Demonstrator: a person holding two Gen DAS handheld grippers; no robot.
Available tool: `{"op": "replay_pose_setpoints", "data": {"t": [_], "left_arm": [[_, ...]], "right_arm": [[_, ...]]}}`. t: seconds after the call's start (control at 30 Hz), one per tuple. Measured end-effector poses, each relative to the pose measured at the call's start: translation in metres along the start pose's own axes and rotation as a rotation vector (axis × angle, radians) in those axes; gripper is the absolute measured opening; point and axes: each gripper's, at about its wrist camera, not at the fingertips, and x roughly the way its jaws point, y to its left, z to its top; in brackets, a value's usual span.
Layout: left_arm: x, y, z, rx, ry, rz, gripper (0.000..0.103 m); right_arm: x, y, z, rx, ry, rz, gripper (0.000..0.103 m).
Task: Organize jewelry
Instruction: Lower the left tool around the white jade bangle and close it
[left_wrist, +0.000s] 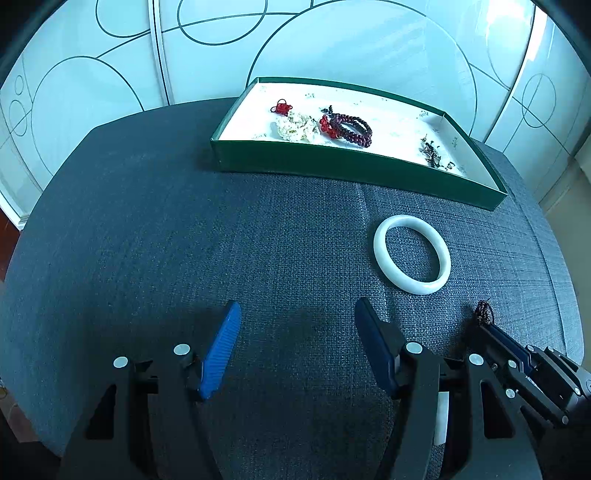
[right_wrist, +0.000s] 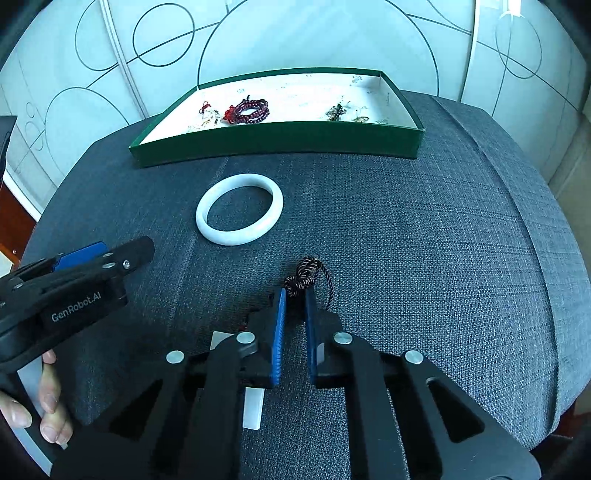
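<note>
A dark braided cord (right_wrist: 308, 275) with a knot lies on the grey fabric surface, and my right gripper (right_wrist: 295, 293) is shut on its near end; the rest of the piece is hidden between the blue pads. In the left wrist view the same cord (left_wrist: 484, 314) sticks out of the right gripper (left_wrist: 480, 328) at lower right. A white bangle (left_wrist: 421, 288) (right_wrist: 236, 239) lies flat between the grippers and the green tray (left_wrist: 332, 166) (right_wrist: 277, 142). My left gripper (left_wrist: 297, 314) hangs open over bare fabric, holding nothing.
The tray's white inside holds a dark red bead bracelet (left_wrist: 351, 129) (right_wrist: 251, 109), a whitish bead cluster (left_wrist: 295, 127) and small pieces (left_wrist: 432, 151) at its right end. A hand (right_wrist: 48, 406) holds the left gripper (right_wrist: 122, 249). Patterned glass panels stand behind the cushion.
</note>
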Motion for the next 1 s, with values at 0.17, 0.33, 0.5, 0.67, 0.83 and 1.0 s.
{"op": "replay_pose_setpoints", "data": {"t": [0.17,0.33,0.5,0.67,0.83,1.0], "left_arm": [[0.0,-0.002,0.001,0.0,0.001,-0.004,0.064],[0.001,-0.007,0.002,0.008,0.005,-0.014,0.064],[0.003,-0.02,0.005,0.032,0.008,-0.031,0.064],[0.007,-0.034,0.013,0.055,0.011,-0.046,0.064],[0.014,-0.046,0.02,0.076,0.016,-0.051,0.064],[0.019,-0.052,0.025,0.069,0.015,-0.054,0.069]], "right_arm": [[-0.003,-0.006,0.001,0.004,-0.005,-0.011,0.008],[-0.007,-0.022,0.007,0.027,-0.027,-0.042,0.008],[-0.008,-0.037,0.013,0.042,-0.049,-0.068,0.008],[-0.003,-0.051,0.021,0.076,-0.056,-0.082,0.008],[0.005,-0.061,0.032,0.086,-0.053,-0.092,0.008],[0.016,-0.064,0.046,0.072,-0.051,-0.095,0.008]]}}
